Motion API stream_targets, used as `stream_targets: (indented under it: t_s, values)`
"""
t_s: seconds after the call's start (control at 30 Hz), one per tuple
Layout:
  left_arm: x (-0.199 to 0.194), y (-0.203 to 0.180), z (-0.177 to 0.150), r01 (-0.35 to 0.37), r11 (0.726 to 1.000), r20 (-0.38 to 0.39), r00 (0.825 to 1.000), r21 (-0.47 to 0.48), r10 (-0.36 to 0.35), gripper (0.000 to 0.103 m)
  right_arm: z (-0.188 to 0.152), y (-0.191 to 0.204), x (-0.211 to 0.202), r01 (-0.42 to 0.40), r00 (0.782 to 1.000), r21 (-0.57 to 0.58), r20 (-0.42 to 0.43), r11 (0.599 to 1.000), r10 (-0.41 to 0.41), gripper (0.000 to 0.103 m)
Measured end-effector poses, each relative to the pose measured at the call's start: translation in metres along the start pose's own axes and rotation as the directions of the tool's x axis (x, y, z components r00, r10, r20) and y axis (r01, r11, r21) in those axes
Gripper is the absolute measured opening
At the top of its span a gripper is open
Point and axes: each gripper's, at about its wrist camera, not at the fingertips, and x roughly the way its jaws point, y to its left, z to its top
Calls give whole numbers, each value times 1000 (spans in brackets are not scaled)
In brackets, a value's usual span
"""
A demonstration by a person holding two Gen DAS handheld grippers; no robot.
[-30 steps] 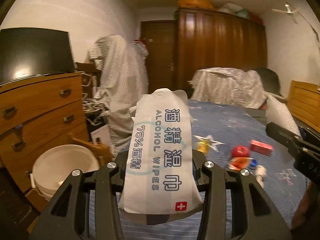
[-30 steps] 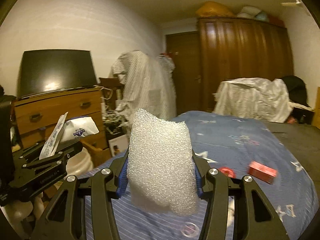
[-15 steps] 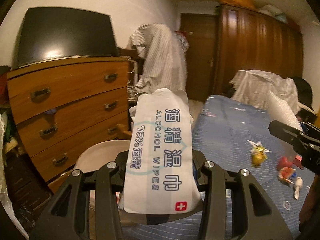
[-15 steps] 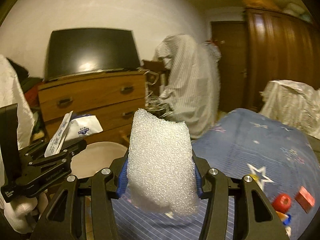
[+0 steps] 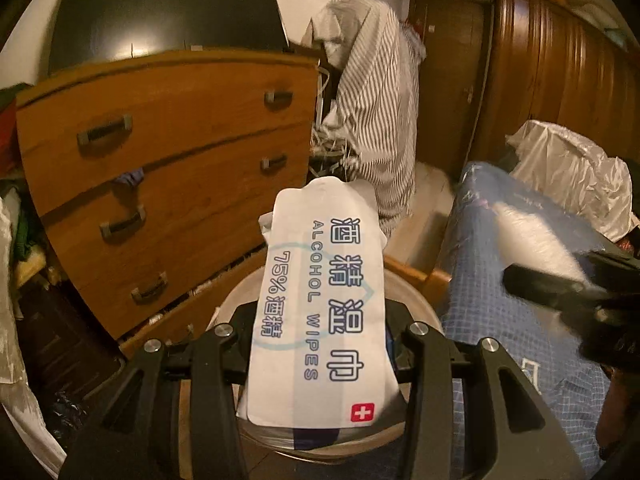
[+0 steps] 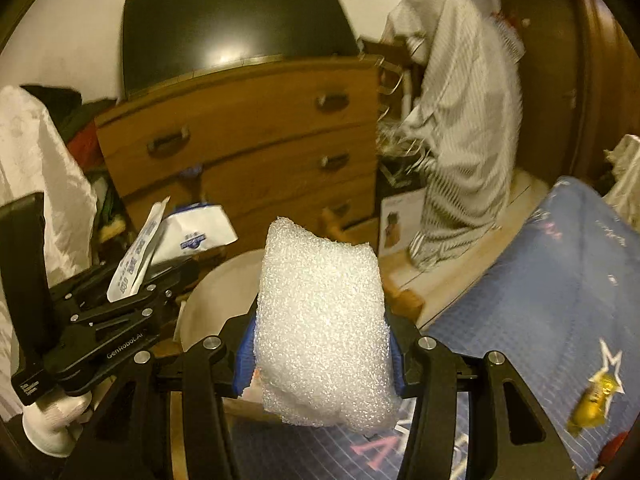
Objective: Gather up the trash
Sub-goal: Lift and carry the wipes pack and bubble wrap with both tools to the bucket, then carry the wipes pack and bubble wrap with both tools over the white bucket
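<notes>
Both views have swung from the bed (image 5: 500, 280) toward the wooden dresser (image 5: 168, 152). Below the dresser, the white bin (image 6: 216, 300) now sits under both loads. The right gripper (image 6: 320, 344) clamps a foam chunk (image 6: 320, 320); the left gripper (image 5: 320, 344) clamps an alcohol wipes packet (image 5: 320, 300), long axis pointing away toward the dresser.

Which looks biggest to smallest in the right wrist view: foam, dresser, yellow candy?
1. Dresser, filling much of the view though farther off.
2. Foam, enlarged by nearness to the camera.
3. Yellow candy, plainly smallest.
</notes>
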Motion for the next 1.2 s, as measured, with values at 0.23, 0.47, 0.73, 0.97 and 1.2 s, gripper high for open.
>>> stream_targets:
  t_s: [0.23, 0.47, 0.73, 0.97, 1.2]
  values:
    - [40, 20, -6, -12, 1000, -104, 995, -25, 10, 42, -3, 12, 68, -35, 990, 12, -138, 999, 36, 52]
    - [63, 34, -9, -32, 999, -151, 988, -33, 27, 42, -5, 13, 96, -43, 983, 22, -177, 999, 46, 52]
    - [70, 35, -10, -33, 999, -162, 986, -33, 27, 42, -11, 4, 95, -47, 982, 22, -181, 999, 50, 52]
    - [71, 33, -10, -33, 999, -162, 986, -32, 28, 42, -11, 0, 94, -46, 982, 26, -179, 999, 50, 52]
    - [73, 34, -10, -35, 999, -162, 986, -36, 29, 42, -10, 0, 94, -57, 982, 25, -180, 998, 60, 52]
